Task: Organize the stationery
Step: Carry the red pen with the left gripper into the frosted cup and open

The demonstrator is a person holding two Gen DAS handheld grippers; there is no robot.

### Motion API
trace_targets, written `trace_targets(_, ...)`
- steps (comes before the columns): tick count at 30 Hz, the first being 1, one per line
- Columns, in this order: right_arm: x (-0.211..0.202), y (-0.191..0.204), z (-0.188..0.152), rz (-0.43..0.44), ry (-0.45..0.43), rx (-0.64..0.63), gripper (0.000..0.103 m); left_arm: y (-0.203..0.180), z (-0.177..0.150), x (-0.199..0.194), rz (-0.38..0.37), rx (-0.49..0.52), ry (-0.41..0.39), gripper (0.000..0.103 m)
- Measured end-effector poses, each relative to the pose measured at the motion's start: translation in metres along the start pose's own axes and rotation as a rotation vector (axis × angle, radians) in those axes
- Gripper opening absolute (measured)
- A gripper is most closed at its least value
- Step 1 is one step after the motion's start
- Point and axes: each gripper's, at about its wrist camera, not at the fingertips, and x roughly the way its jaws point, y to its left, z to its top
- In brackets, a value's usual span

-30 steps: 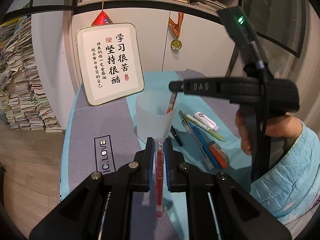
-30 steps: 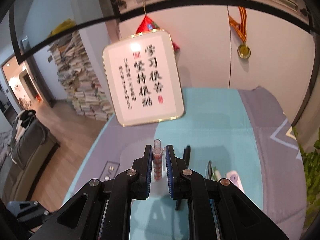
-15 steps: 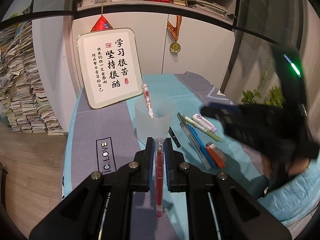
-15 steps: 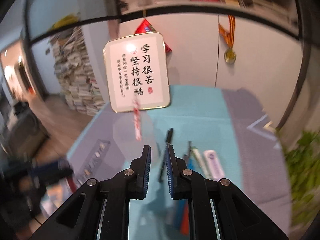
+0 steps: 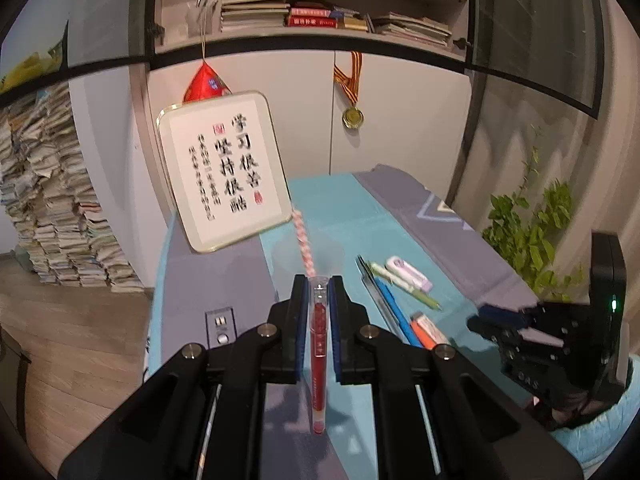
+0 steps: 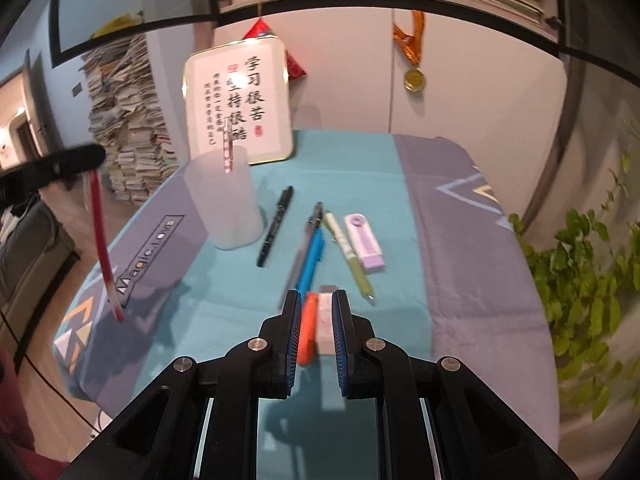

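Note:
My left gripper (image 5: 318,292) is shut on a red pen (image 5: 319,344) that hangs tip-down above the cloth-covered table (image 5: 224,280). Just beyond it stands a translucent cup (image 6: 226,208) with a red-and-white striped pen (image 6: 228,148) in it. My right gripper (image 6: 316,300) is shut and holds nothing. It hovers over an orange marker (image 6: 308,328) and a white eraser (image 6: 325,326), which lie on the cloth and show through the narrow gap. The right wrist view also shows the left gripper (image 6: 80,158) with the red pen (image 6: 100,240) at far left.
Right of the cup lie a black pen (image 6: 276,226), a blue pen (image 6: 312,260), a green pen (image 6: 350,256) and a purple correction tape (image 6: 366,242). A framed calligraphy sign (image 6: 240,100) leans at the back. A plant (image 6: 580,280) stands at the right edge.
The striped pen left my right gripper and now stands in the cup. The right gripper swung back over the loose pens. My left gripper rose slightly with the red pen.

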Motion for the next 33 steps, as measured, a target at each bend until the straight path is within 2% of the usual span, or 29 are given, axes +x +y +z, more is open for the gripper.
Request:
trace_targets(5, -0.003, -0.017, -0.01, 0.005, 0.001, 0.043, 0.014, -0.002, 0.023, -0.003, 0.042, 0.004, -0.041, 0.008)
trace_targets(11, -0.006, -0.035, -0.017, 0.001, -0.003, 0.084, 0.014, -0.003, 0.054, -0.005, 0.065, -0.039, -0.122, 0.008)
trace_targets(15, -0.009, -0.041, -0.019, -0.008, -0.012, 0.092, 0.014, 0.003, 0.069, 0.002, 0.073, -0.111, -0.165, 0.008)
trace_targets(21, -0.005, -0.047, -0.02, -0.012, -0.002, 0.103, 0.014, 0.021, 0.072, 0.022, 0.152, -0.266, -0.256, 0.008)
trace_targets(24, -0.002, -0.047, -0.021, -0.012, 0.01, 0.099, 0.014, 0.027, 0.072, 0.026, 0.137, -0.339, -0.298, 0.008)
trace_targets(26, -0.001, -0.047, -0.021, -0.014, 0.016, 0.093, 0.014, 0.026, 0.074, 0.033, 0.139, -0.34, -0.293, 0.008)
trace_targets(33, 0.003, -0.048, -0.02, -0.016, 0.03, 0.093, 0.014, 0.02, 0.064, 0.062, 0.152, -0.286, -0.203, 0.008)
